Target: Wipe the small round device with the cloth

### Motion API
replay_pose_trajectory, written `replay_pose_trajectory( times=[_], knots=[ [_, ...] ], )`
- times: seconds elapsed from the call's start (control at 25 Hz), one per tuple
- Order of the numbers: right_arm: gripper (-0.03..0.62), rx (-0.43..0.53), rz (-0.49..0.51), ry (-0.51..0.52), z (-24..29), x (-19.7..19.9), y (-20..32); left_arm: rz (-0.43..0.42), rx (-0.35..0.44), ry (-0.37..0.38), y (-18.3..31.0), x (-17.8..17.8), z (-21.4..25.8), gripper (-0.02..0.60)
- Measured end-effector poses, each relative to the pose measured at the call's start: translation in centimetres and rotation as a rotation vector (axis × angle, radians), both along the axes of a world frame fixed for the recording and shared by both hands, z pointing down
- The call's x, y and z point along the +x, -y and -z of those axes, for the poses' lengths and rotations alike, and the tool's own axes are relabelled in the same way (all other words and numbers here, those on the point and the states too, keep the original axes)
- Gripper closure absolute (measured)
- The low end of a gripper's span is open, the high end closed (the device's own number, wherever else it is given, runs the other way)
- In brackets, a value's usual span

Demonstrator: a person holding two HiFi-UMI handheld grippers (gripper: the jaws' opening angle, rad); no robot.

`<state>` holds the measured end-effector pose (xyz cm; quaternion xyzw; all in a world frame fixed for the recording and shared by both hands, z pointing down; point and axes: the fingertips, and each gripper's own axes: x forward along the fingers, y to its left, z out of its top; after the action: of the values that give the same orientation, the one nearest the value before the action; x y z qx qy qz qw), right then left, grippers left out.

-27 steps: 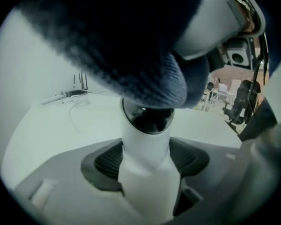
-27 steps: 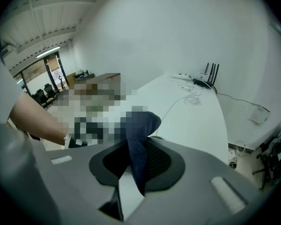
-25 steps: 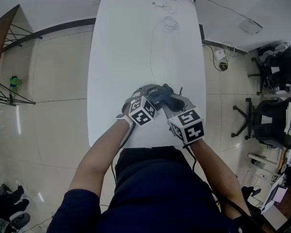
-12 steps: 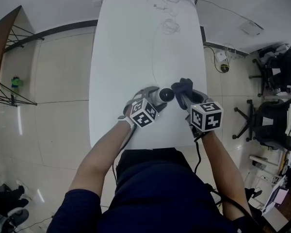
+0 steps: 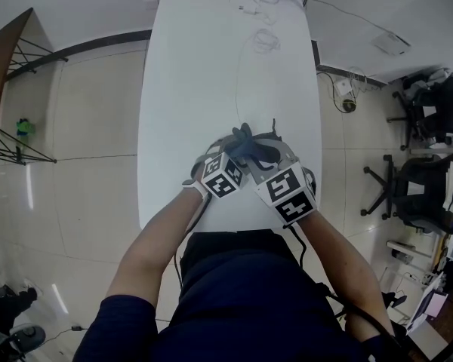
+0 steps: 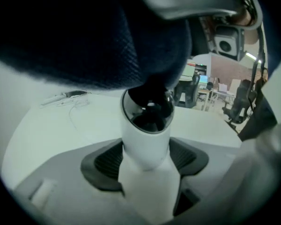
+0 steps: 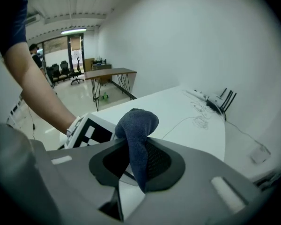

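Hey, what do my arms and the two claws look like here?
The left claw and right claw have pale grey bodies with black ribbed pads. Each carries a white cube printed with black square markers. A black cable trails from the right one. The person wears dark navy short sleeves and a white wristband on the left.

Setting: office. You stand at the near end of a long white table (image 5: 211, 89), with cables (image 5: 263, 40) at its far end. Right: black swivel chairs (image 5: 426, 194). Left: wood-topped desk (image 5: 0, 74) on trestle legs. Pale tiled floor (image 5: 90, 111), white walls (image 7: 187, 41).
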<state>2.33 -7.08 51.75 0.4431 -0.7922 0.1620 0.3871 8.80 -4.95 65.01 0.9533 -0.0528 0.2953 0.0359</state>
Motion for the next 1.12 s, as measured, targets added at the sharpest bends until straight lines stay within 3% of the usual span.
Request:
replay_pose_trajectory(
  times=[0.24, 0.36, 0.6, 0.76, 0.92, 1.0, 1.12],
  knots=[
    [0.517, -0.138, -0.28, 0.385, -2.0, 1.6, -3.3, -0.001, 0.002, -0.001, 0.0, -0.1, -0.1, 0.27],
    [0.517, -0.185, -0.378, 0.504, -3.4, 3.1, -4.5, 0.0, 0.001, -0.001, 0.1, -0.1, -0.1, 0.27],
    [0.517, -0.21, -0.528, 0.488, -6.3, 8.4, -6.5, 0.003, 0.005, 0.001, 0.1, -0.2, -0.2, 0.27],
    [0.519, -0.155, -0.636, 0.459, -6.2, 11.9, -5.5, 0.01, 0.011, 0.003, 0.1, -0.4, -0.3, 0.27],
    [0.517, -0.065, -0.611, 0.471, -4.0, 12.0, -3.3, 0.022, 0.064, -0.014, -0.1, -0.7, -0.2, 0.266],
    [0.517, -0.052, -0.573, 0.449, -3.6, 11.3, -2.9, 0.039, 0.095, -0.01, 0.0, -1.2, -0.1, 0.249],
    [0.517, -0.067, -0.559, 0.447, -4.3, 10.6, -3.0, 0.071, 0.08, -0.006, 0.4, -2.2, 0.1, 0.247]
  ],
)
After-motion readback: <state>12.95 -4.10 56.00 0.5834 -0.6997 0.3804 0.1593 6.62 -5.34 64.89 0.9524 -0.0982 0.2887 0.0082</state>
